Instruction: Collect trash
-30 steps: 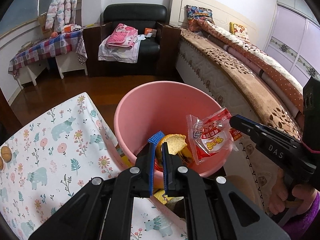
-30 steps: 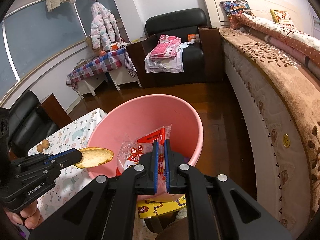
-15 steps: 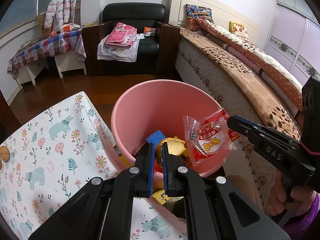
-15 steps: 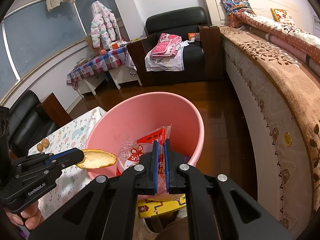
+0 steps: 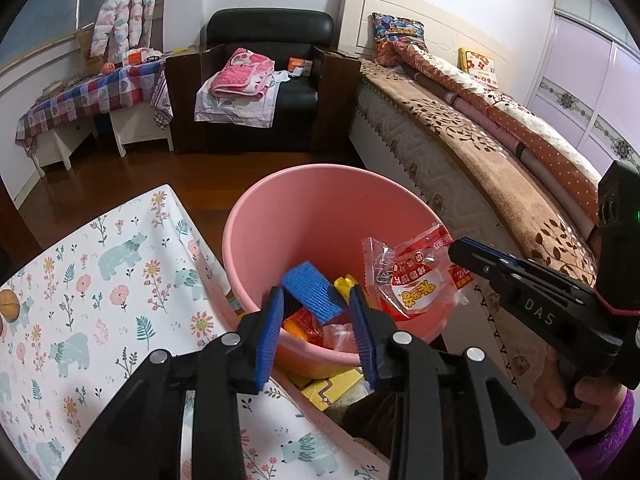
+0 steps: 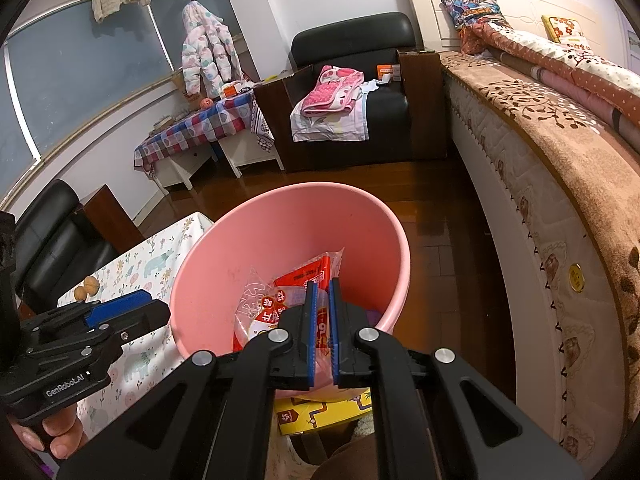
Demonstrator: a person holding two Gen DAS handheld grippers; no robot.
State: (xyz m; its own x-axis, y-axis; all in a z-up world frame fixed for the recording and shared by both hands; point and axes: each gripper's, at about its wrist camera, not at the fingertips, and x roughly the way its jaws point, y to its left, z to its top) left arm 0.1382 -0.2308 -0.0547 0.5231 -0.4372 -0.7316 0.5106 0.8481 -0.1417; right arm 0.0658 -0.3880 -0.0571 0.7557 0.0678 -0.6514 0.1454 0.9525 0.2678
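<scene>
Over the pink bin point(image 5: 320, 216), the left wrist view shows the left gripper point(image 5: 316, 332) with its ribbed blue pads spread apart and nothing between them. Below lie a blue ribbed block point(image 5: 312, 290), orange and yellow scraps and clear film, all loose at the bottom. To the side, the right gripper point(image 5: 460, 246) pinches a crinkly red-and-clear snack wrapper point(image 5: 412, 280) by one edge, hanging just above the far rim. The film is thin and slippery, so released this near the rim it could flutter outside onto the floor by the bed point(image 5: 480, 140). The bin is smooth, rigid plastic with a rounded lip, beside a flowered tablecloth point(image 5: 100, 280).

From the right wrist view, the right gripper's point(image 6: 323, 312) pads are pressed together on the wrapper point(image 6: 276, 304), which droops inside the bin point(image 6: 280, 240). A light bin could tip if a finger knocks its rim. A yellow carton point(image 6: 320, 412) lies under it, and two walnuts point(image 6: 87, 288) rest on the cloth.
</scene>
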